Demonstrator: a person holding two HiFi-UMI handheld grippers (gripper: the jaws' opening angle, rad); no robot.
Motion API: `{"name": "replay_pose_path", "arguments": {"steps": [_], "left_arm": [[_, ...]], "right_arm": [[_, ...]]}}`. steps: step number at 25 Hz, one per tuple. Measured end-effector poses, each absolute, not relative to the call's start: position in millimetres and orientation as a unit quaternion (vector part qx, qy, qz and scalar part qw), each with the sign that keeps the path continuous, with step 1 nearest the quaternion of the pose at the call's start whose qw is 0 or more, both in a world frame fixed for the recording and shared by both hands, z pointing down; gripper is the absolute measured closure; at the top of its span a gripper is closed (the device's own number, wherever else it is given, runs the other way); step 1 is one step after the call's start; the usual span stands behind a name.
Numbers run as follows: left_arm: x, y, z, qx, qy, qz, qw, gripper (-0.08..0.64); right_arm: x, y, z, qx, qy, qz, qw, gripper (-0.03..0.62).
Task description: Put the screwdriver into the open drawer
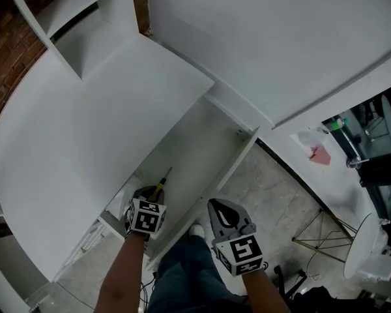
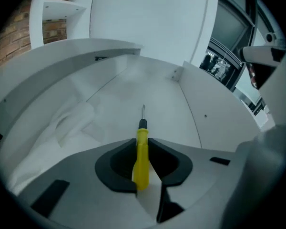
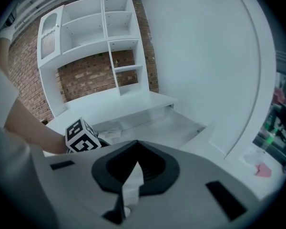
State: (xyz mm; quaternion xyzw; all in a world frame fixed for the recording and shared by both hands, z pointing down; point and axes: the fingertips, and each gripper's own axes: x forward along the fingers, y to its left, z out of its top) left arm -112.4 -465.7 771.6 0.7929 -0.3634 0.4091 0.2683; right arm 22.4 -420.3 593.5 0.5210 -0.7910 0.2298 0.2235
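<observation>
Clamped in left hand-held gripper [image 2: 143, 140]: yellow screwdriver [image 2: 142, 156], held by handle, tip pointing into open drawer [image 2: 133, 87]. Right hand-held gripper [image 3: 135, 144]: jaws together, empty.

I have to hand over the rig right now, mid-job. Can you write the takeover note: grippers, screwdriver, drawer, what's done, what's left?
Left gripper: shut on the yellow handle of the screwdriver, shaft pointing ahead into the drawer.
Right gripper: jaws together, nothing in them, held off the drawer's right front corner.
Drawer: pulled open under the white desk; something white and crumpled lies at its left side.
Done: screwdriver picked up and brought over the drawer's near end.
Left: lower it to the drawer floor, open the jaws, and draw the left gripper out.
</observation>
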Motion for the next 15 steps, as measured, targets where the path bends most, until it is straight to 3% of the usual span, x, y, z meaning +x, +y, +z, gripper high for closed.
{"name": "replay_pose_path", "arguments": {"steps": [7, 11, 15], "left_arm": [[-111.2, -465.0, 775.0, 0.788, -0.364, 0.429, 0.249, 0.469], [-109.1, -461.4, 771.4, 0.781, -0.374, 0.433, 0.25, 0.371], [-108.0, -462.9, 750.4, 0.787, -0.389, 0.41, 0.248, 0.353]], "right_arm": [[25.2, -413.3, 597.9, 0.528, -0.784, 0.237, 0.224, 0.581], [23.8, -411.2, 588.5, 0.529, -0.787, 0.229, 0.22, 0.581], [25.7, -409.9, 571.3, 0.53, -0.792, 0.213, 0.214, 0.581]]}}
